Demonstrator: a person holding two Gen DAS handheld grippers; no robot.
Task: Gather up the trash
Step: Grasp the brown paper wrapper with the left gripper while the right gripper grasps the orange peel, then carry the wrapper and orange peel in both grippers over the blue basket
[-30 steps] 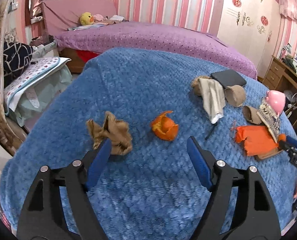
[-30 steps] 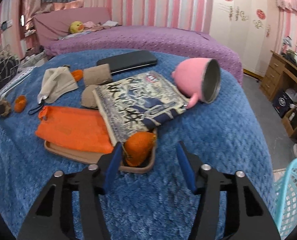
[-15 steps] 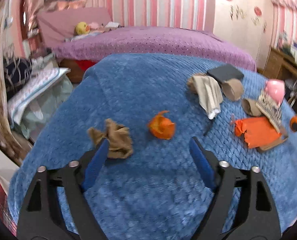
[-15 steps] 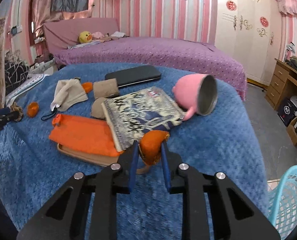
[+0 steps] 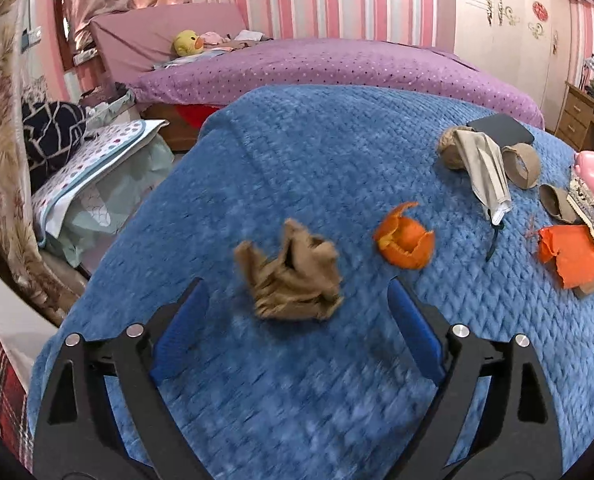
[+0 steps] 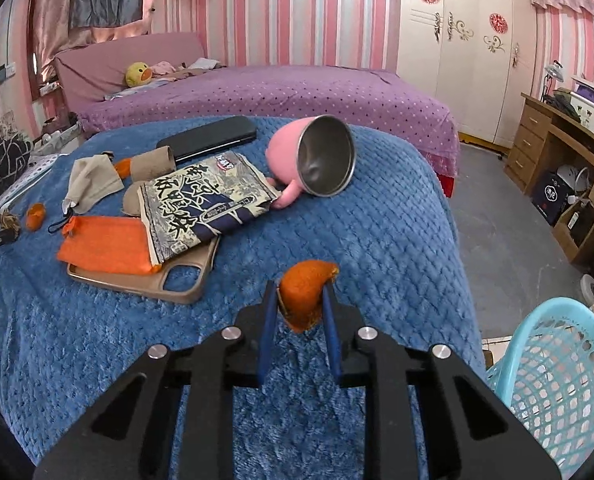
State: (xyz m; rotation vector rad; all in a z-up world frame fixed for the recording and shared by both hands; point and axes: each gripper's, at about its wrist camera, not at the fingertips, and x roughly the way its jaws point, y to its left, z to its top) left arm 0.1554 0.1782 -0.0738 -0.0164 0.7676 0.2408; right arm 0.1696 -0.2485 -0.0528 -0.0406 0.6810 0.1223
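My left gripper (image 5: 296,283) hangs over the blue blanket (image 5: 321,152) with its jaws opening wide. A crumpled brown paper (image 5: 293,268) lies just ahead, between the fingertips, and neither pad touches it. An orange peel (image 5: 405,240) rests on the blanket to the paper's right. My right gripper (image 6: 299,286) is shut on another piece of orange peel (image 6: 303,300), held above the blanket. A turquoise mesh basket (image 6: 553,360) stands on the floor at the lower right of the right wrist view.
A pink steel-lined cup (image 6: 313,156) lies on its side by a printed snack packet (image 6: 205,204). An orange pouch (image 6: 105,244) sits on a tan phone case (image 6: 177,284). Behind these are cardboard rolls (image 5: 521,164), a beige cloth (image 5: 485,164) and a black phone (image 6: 209,138).
My right gripper closed on the orange peel, lifted it off the phone case and carried it right. My left gripper opened wider and shifted until the brown paper sits centred between its fingers.
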